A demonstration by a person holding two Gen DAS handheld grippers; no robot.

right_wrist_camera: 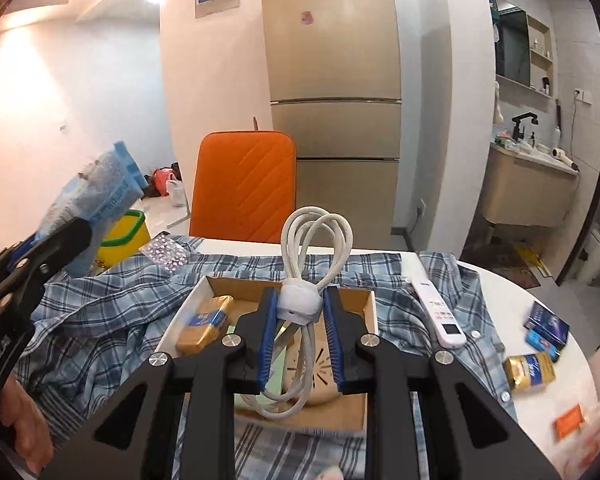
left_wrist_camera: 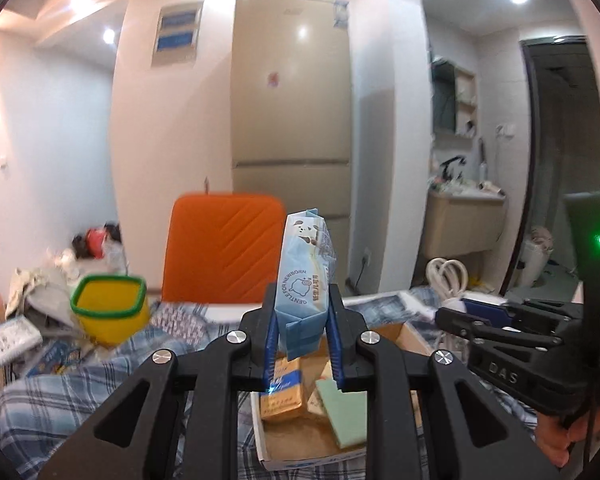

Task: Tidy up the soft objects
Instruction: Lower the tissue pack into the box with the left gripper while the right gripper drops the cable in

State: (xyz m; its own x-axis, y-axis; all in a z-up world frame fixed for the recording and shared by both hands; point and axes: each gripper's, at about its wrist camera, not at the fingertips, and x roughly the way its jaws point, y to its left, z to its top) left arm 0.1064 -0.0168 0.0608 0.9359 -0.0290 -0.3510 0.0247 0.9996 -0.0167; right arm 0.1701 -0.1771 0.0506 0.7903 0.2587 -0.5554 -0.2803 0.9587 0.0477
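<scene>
Left gripper (left_wrist_camera: 301, 330) clamps the blue tissue pack (left_wrist_camera: 303, 276); right gripper (right_wrist_camera: 301, 312) pinches the coiled white cable (right_wrist_camera: 300, 300). Lower both gently into the cardboard box (right_wrist_camera: 370, 300).

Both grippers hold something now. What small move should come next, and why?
Probably lower the left gripper and set the blue tissue pack into the cardboard box. The pack is clamped upright right above the box, which has free floor. The right gripper holds the white cable over the same box; it can wait.

Beige fridge (left_wrist_camera: 291, 112) behind orange chair (left_wrist_camera: 224, 252); yellow bin (left_wrist_camera: 110, 312).
</scene>
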